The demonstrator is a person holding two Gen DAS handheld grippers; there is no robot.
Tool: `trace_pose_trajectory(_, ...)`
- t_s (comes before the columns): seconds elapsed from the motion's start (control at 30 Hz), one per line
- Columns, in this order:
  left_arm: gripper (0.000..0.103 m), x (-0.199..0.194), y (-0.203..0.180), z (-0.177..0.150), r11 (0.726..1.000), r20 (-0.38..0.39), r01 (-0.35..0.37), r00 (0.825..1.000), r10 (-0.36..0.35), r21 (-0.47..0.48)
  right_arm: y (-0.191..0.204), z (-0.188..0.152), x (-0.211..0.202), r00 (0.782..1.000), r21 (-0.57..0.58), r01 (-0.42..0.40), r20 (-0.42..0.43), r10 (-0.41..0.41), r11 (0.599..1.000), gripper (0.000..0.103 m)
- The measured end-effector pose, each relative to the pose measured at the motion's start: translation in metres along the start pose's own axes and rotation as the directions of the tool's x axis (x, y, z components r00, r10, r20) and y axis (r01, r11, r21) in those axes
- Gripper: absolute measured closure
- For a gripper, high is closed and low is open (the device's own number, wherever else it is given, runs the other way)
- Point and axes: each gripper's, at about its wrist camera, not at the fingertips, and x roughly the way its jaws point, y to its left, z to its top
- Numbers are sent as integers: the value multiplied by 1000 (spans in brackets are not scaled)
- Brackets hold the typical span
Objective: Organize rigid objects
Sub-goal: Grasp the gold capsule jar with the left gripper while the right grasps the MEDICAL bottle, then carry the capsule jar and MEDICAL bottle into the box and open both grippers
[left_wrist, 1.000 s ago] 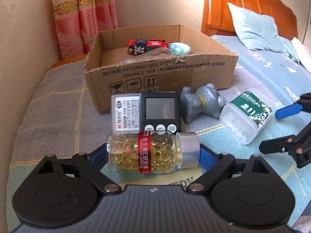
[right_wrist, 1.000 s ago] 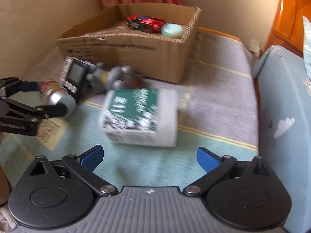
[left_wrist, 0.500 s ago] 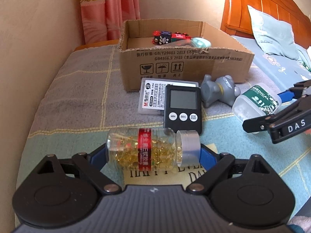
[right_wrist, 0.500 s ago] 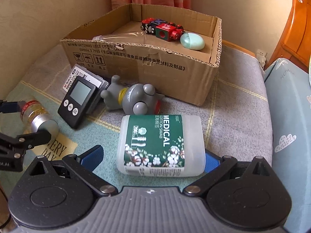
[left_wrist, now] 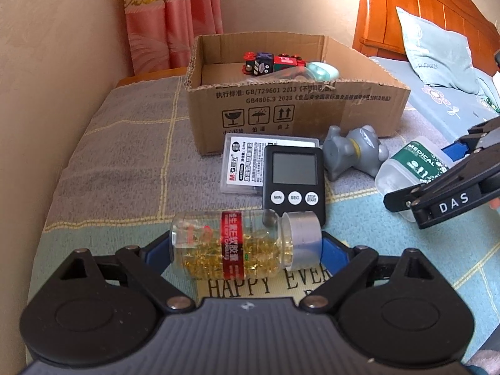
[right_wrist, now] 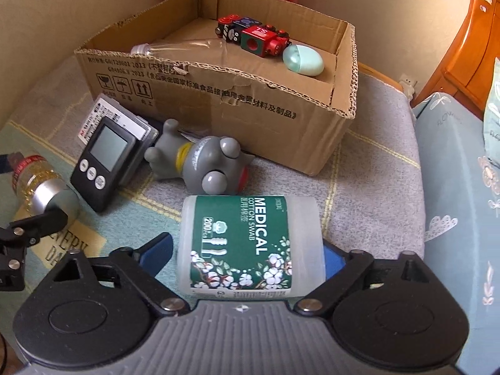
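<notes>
From my left wrist view, the capsule bottle (left_wrist: 247, 245) lies crosswise at six o'clock, cap toward three, between the left gripper (left_wrist: 247, 250) fingers. The timer (left_wrist: 293, 184) sits just behind it at twelve, overlapping the flat card case (left_wrist: 247, 164) at its ten o'clock. The cardboard box (left_wrist: 297, 106) stands behind both. Inside it, at the far wall, lie the toy train (left_wrist: 272, 62) and the egg-shaped case (left_wrist: 322, 70), with an empty bottle (right_wrist: 181, 47) along the box's left side. The toy figure (left_wrist: 353, 156) lies at the timer's two o'clock. The cotton swab tub (right_wrist: 247, 243) lies before the figure, between the right gripper (right_wrist: 247, 259) fingers.
</notes>
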Motion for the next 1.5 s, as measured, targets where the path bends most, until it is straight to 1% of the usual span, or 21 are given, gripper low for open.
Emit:
trace_pose_trajectory(0.07, 9, 1, 0, 1, 1000, 0, 0, 1000, 0, 5, 0, 0, 0, 1000, -10, 19, -6, -19, 1000, 15)
trace_pose_trajectory(0.13, 10, 1, 0, 1, 1000, -3, 2, 1000, -2, 6, -1, 1, 0, 1000, -14, 21, -11, -21, 1000, 16)
trace_pose_trajectory(0.3, 10, 2, 0, 3, 1000, -14, 2, 1000, -2, 13, -2, 1, -1, 1000, -25, 12, -13, -12, 1000, 17)
trace_pose_trajectory(0.47, 10, -1, -1, 4, 999, -30, 6, 1000, -4, 43, -7, 0, -7, 1000, -33, -12, -2, 12, 999, 17)
trace_pose_trajectory(0.77, 10, -16, 2, 8, 995, -56, 47, 998, -43, 84, -18, -5, -29, 999, -65, -34, 7, 35, 997, 17)
trace_pose_trajectory(0.87, 10, -22, 2, 11, 994, -54, 53, 997, -48, 94, -23, -4, -37, 999, -76, -34, 16, 35, 997, 17)
trace_pose_trajectory(0.93, 10, -27, 3, 15, 994, -51, 62, 997, -57, 95, -26, -1, -45, 998, -83, -48, 30, 51, 995, 17)
trace_pose_trajectory(1.07, 10, -39, 5, 27, 992, -24, 77, 997, -75, 98, -33, 13, -62, 995, -94, -64, 75, 71, 994, 17)
trace_pose_trajectory(1.27, 10, -51, 10, 42, 994, 18, 62, 998, -63, 87, -43, 52, -81, 980, -114, -63, 182, 84, 991, 17)
trace_pose_trajectory(1.4, 10, -55, 15, 47, 996, 33, 53, 998, -55, 73, -48, 85, -78, 969, -124, -83, 221, 110, 989, 17)
trace_pose_trajectory(1.5, 10, -56, 19, 49, 997, 34, 41, 998, -43, 62, -49, 108, -65, 967, -130, -100, 223, 127, 986, 17)
